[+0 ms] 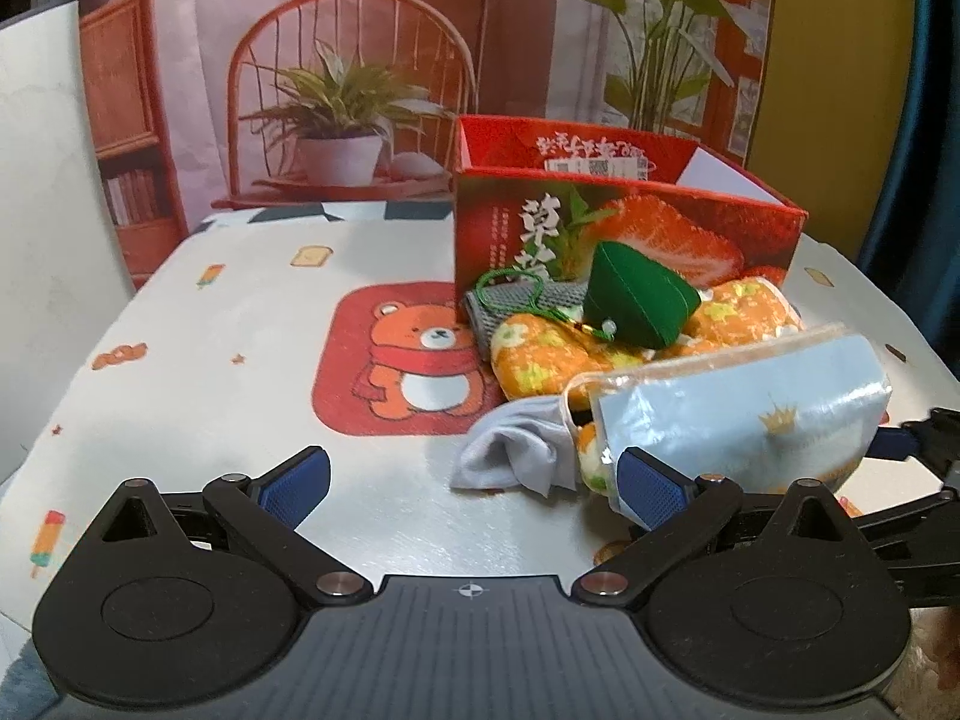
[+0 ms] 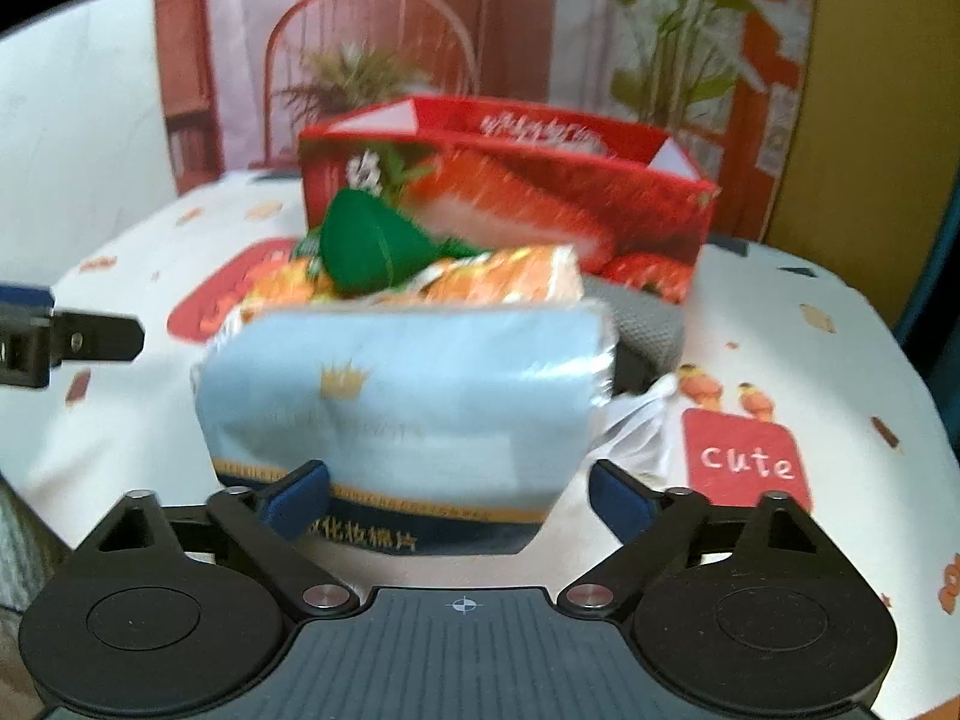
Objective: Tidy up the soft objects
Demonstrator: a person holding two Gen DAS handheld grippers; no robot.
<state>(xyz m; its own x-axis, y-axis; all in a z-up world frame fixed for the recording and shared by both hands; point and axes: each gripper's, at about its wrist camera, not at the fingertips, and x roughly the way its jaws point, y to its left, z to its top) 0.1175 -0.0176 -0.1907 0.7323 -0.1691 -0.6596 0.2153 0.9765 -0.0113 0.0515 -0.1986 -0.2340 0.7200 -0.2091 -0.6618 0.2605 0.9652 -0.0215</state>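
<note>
On the counter [image 1: 210,360], which wears a white cloth with a bear picture, sits a heap of soft things in front of a big red box [image 1: 630,222]. The box has strawberries printed on it and its top is open. It looks like the place where the soft things should go, but I am only guessing that.

The biggest soft thing is a light blue pack [image 2: 408,396] with a small gold crown on it. It lies on its side at the near edge of the heap. Its long way runs from left to right in the right wrist view, and its flat front faces that camera. Behind it are orange flowery cloths [image 1: 738,306], then a gray knit cloth [image 1: 528,300], a pale gray sock [image 1: 516,450], and on top a small green stuffed triangle [image 1: 636,300] with a cord.

The step in hand looks like the first pick. The right hand-held gripper [image 2: 459,501] is wide open, with the blue pack's lower edge between its blue pads, not yet squeezed. The picture is blurry, so I cannot tell if a pad touches. The left hand-held gripper [image 1: 474,486] is open too and holds nothing; its right pad is just beside the pack's corner.

Next, I think the right one must push in a little, squeeze across the pack, and lift gently so the heap stays put.
</note>
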